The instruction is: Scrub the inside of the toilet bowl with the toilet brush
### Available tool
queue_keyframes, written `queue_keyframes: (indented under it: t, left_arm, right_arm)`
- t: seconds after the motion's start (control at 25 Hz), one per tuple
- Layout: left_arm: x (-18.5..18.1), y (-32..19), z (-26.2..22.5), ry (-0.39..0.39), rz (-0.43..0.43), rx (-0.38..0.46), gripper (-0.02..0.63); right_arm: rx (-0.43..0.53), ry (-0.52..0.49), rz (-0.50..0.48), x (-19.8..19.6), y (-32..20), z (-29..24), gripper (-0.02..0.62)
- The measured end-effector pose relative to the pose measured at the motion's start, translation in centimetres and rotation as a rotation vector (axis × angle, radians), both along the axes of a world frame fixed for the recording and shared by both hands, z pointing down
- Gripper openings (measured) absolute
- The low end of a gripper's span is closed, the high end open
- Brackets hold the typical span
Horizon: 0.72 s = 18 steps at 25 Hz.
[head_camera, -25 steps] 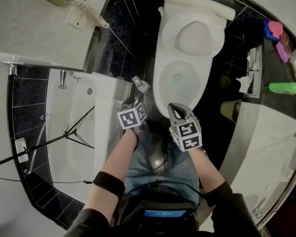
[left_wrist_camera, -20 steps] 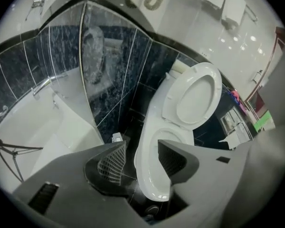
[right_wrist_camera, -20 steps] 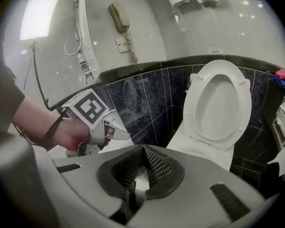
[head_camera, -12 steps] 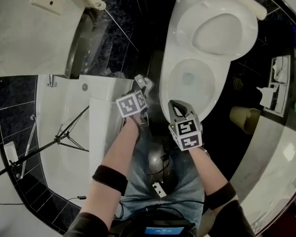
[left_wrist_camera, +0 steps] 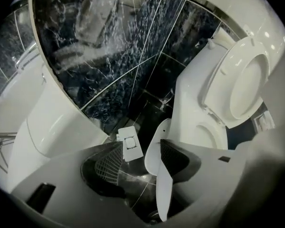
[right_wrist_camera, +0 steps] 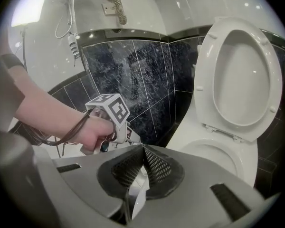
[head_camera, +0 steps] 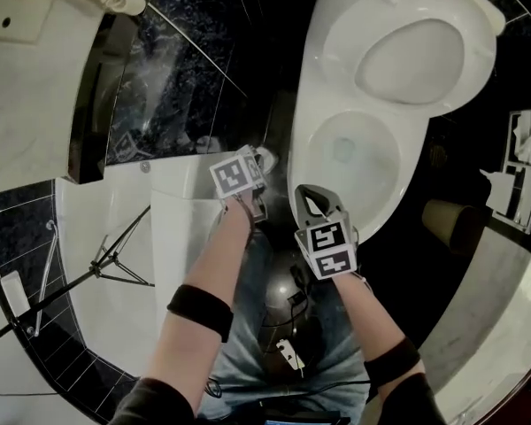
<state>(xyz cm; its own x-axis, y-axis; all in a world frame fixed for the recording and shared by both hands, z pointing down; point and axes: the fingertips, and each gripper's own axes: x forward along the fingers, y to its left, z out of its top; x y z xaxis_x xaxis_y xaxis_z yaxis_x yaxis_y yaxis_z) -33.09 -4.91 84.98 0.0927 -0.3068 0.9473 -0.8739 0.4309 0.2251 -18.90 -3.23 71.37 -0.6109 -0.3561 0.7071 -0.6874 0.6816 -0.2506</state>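
Beside the toilet bowl (head_camera: 303, 166), the left gripper (left_wrist_camera: 141, 146), jaws just opened wide, straddles what seems the toilet brush handle (left_wrist_camera: 156, 172). An off-centre closing could topple it. The right gripper (right_wrist_camera: 142, 148) is clenched and empty.

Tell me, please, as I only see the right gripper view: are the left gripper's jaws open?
Observer: Yes. In its own view the left gripper has its jaws apart; they have just been opening.
Operator: Is anything between them?
Observer: A white square piece and a white rounded thing beside the toilet show in the gap, neither gripped. I cannot identify them.
Operator: What is in the bowl?
Observer: The head view shows only water in the bowl.
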Motion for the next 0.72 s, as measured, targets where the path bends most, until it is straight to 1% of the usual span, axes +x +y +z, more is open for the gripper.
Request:
queue_keyframes:
  t: [0.2, 0.52, 0.64, 0.72]
  left_arm:
    - [-0.6, -0.3, 2.7, -0.010, -0.001, -0.037, 0.253]
    - [-1.5, -0.6, 5.7, -0.025, 0.010, -0.082, 0.253]
    - [-1.5, -0.5, 6.9, -0.017, 0.006, -0.094, 0.253]
    - [-1.4, -0.8, 7.2, -0.006, 0.013, -0.086, 0.252]
  right_arm:
    - [-0.015, -0.011, 0.017, 0.1, -0.2, 1.9, 0.000]
    - [-0.029, -0.012, 0.033, -0.2, -1.0, 4.1, 0.002]
    - [-0.030, -0.014, 0.032, -0.4, -1.2, 4.4, 0.002]
    - [-0.031, -0.016, 0.035, -0.5, -1.2, 4.5, 0.002]
